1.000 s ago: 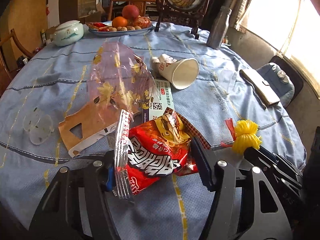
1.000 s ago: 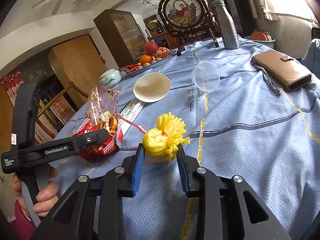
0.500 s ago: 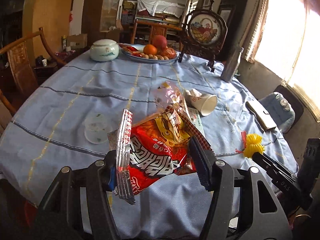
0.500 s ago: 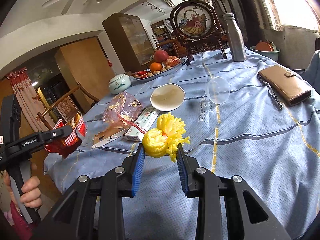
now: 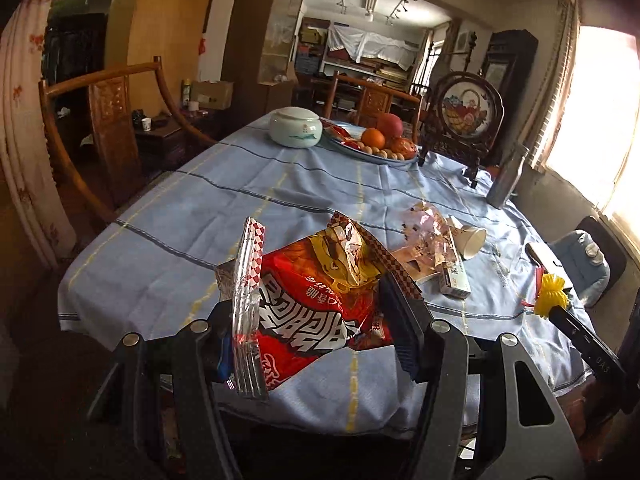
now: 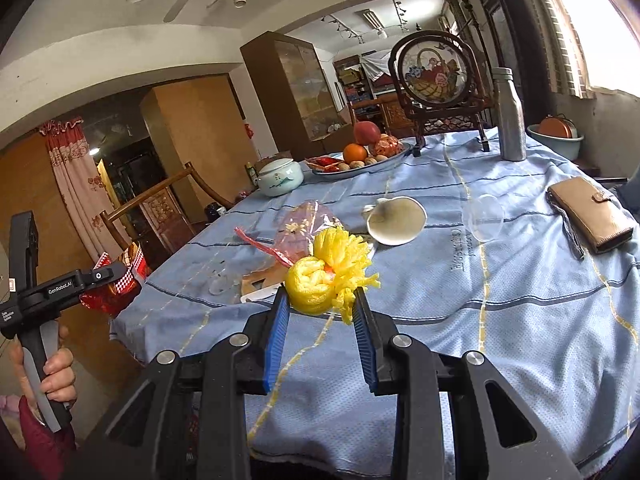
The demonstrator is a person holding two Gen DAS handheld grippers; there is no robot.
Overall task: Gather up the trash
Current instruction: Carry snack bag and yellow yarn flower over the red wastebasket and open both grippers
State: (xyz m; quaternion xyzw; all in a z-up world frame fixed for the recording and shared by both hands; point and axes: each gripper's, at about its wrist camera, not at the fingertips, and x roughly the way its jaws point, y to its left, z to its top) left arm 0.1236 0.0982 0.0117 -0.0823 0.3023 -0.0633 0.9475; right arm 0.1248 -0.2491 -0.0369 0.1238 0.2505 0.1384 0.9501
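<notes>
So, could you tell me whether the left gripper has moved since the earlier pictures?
Yes. The left gripper, shut on the red snack bag, has pulled back from the table: the paper cup now looks smaller and farther off, and the table's near edge shows.

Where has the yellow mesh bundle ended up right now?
The yellow mesh bundle is clamped in the right gripper, held above the near edge of the blue tablecloth, in front of the tipped paper cup.
</notes>
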